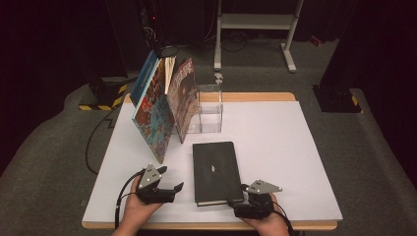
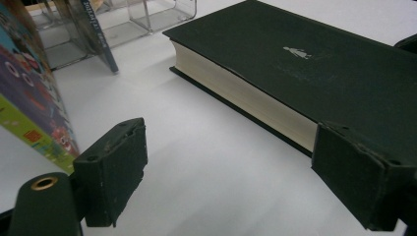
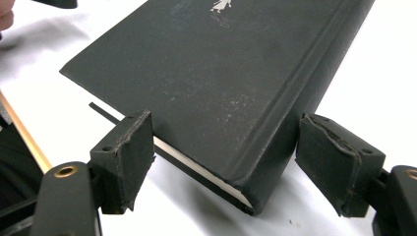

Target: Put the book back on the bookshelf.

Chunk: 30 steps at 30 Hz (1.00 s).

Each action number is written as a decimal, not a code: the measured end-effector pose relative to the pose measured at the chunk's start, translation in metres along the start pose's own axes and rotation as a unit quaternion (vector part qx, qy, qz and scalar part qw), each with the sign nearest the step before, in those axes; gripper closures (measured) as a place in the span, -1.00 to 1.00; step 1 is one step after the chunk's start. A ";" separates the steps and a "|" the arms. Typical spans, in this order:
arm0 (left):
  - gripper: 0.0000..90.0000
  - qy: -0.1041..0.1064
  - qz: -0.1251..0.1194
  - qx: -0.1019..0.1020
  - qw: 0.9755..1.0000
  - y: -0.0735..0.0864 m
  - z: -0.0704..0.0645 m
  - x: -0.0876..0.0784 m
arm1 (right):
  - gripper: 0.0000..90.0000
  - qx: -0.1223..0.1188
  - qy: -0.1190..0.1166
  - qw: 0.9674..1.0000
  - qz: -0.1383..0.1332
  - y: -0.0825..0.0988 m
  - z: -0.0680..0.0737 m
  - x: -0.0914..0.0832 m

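A black book (image 1: 216, 172) lies flat on the table (image 1: 295, 162). Both tools, left (image 1: 169, 189) and right (image 1: 244, 196), are spread; the right should straddle the near spine corner squarely before pinching.

Bare table (image 1: 275, 147) right of the flat black book (image 1: 215, 169) offers free passage; leaning picture books (image 1: 160, 105) and clear stand (image 1: 209, 110) block the far left.

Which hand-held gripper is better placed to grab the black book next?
Right. The right hand-held gripper has open jaws straddling the black book's near spine corner; the left hand-held gripper faces bare table beside its page edge.
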<state>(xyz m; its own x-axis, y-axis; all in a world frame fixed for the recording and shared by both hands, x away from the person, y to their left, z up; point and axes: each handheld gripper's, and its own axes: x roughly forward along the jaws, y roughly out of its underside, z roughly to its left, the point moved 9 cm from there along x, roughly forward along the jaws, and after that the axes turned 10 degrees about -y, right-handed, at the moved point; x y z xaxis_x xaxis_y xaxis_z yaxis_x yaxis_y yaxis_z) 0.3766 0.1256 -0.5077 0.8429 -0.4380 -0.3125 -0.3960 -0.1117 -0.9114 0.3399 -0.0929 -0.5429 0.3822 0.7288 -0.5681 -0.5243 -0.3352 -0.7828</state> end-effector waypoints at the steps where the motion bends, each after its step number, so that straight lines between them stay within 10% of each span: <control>1: -0.69 -0.001 -0.003 -0.001 1.000 -0.001 0.001 -0.001 | -0.51 0.002 0.002 1.000 0.000 -0.001 0.000 0.001; 24: -0.78 0.014 -0.015 -0.036 0.999 -0.005 0.001 -0.004 | -0.26 -0.005 0.036 0.998 -0.042 -0.016 -0.006 -0.003; 30: -0.85 0.022 -0.005 -0.049 0.999 -0.006 0.000 0.002 | -0.12 0.000 0.135 0.990 -0.026 -0.015 -0.041 -0.013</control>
<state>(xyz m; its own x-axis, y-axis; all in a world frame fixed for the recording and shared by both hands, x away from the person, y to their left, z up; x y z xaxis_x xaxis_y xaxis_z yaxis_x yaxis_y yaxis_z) 0.3810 0.1256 -0.5028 0.8310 -0.4743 -0.2905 -0.4236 -0.2012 -0.8832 0.3743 -0.1219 -0.5345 0.5991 0.5583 -0.5739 -0.4980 -0.3014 -0.8131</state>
